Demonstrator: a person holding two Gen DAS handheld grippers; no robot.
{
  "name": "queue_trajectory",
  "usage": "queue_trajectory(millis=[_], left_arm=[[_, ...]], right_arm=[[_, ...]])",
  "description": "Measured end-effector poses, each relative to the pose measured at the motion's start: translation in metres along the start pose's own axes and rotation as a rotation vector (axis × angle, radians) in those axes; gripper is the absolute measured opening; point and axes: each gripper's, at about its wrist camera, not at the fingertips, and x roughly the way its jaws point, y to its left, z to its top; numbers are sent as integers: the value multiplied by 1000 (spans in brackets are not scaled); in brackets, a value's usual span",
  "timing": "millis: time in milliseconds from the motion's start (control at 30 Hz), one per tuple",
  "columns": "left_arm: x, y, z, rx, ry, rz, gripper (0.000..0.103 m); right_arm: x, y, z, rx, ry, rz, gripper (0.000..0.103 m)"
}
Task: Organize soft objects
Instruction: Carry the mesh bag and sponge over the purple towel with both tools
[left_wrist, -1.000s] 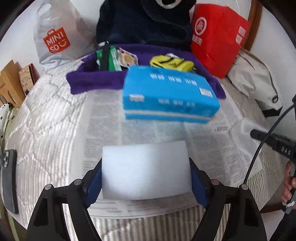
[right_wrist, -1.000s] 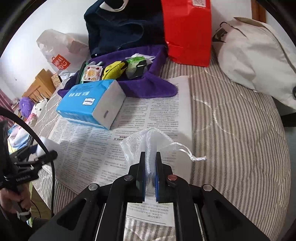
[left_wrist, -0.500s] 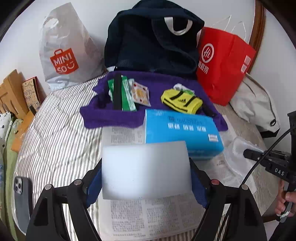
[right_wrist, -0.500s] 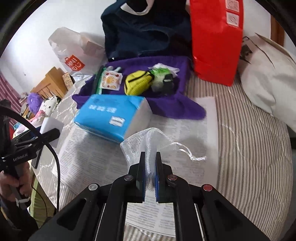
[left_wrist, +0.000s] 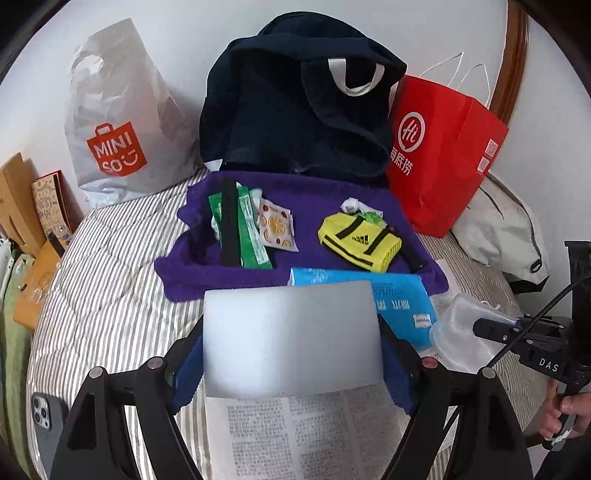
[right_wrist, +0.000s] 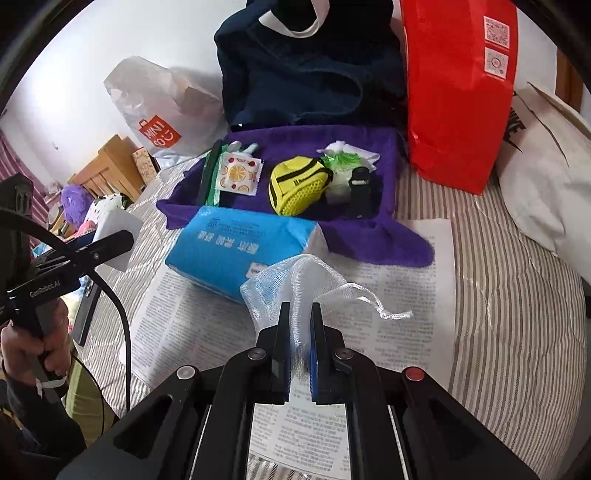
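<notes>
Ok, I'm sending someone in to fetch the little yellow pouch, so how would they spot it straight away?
Find the purple towel spread on the striped bed in front of the dark navy bag. On its right half, beside the red paper bag, lies the yellow pouch. It is the only bright yellow thing there, with black stripes and a black logo, while its neighbours are green or white packets.

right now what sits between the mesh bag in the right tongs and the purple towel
The blue tissue pack lies on the newspaper between the mesh bag and the purple towel; the right wrist view shows it best.
</notes>
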Motion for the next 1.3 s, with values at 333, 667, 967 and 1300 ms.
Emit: queue_trajectory(millis=[333, 667, 967, 1300], left_arm=[[6, 9, 26, 4, -30, 4, 80], [22, 16, 51, -3, -39, 7, 80], [40, 19, 75, -15, -42, 3, 80], [64, 23, 97, -13, -30, 8, 80]], right_arm=[[-2, 2, 32, 11, -47, 17, 7], [11, 3, 69, 24, -71, 27, 8], [26, -2, 97, 53, -89, -4, 8], [53, -18, 128, 101, -87, -8, 8]])
